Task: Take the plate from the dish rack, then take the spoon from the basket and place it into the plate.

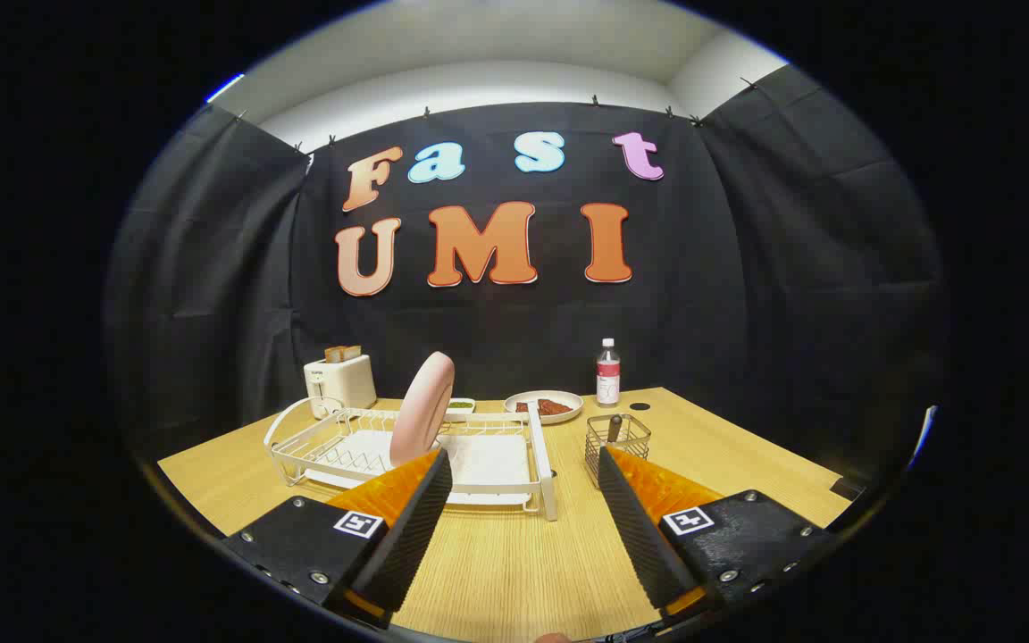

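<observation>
My gripper (523,464) is wide open w/ nothing held, pink plate (422,408) upright in the dish rack (514,482) just ahead left, so I approach straight & pinch its rim.

Table (514,554): matt wood grain. Dish rack (336,446): coated wire. Plate (423,406): smooth, matt. Basket (619,439): metal mesh.

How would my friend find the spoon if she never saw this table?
Start at the white dish rack on the wooden table. Just right of it stands a small wire basket, beyond the open gripper. The spoon is the one dark handle sticking up from it.
</observation>
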Demonstrator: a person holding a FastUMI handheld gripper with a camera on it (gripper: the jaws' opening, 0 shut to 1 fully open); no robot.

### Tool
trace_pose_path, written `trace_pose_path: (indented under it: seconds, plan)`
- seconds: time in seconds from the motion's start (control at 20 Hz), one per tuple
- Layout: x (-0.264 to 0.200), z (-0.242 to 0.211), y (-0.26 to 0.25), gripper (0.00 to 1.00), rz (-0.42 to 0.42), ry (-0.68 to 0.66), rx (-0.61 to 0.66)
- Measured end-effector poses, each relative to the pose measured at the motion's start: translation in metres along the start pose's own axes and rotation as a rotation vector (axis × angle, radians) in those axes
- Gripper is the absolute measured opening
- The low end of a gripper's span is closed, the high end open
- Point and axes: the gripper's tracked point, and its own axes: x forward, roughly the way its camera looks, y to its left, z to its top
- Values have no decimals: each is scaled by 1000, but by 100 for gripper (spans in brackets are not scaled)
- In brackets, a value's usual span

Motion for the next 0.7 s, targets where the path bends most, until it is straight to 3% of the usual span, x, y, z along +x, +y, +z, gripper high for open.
trace_pose_path:
  seconds: [0.7]
  plan:
    - [1,0,0,98,-5,17,-3]
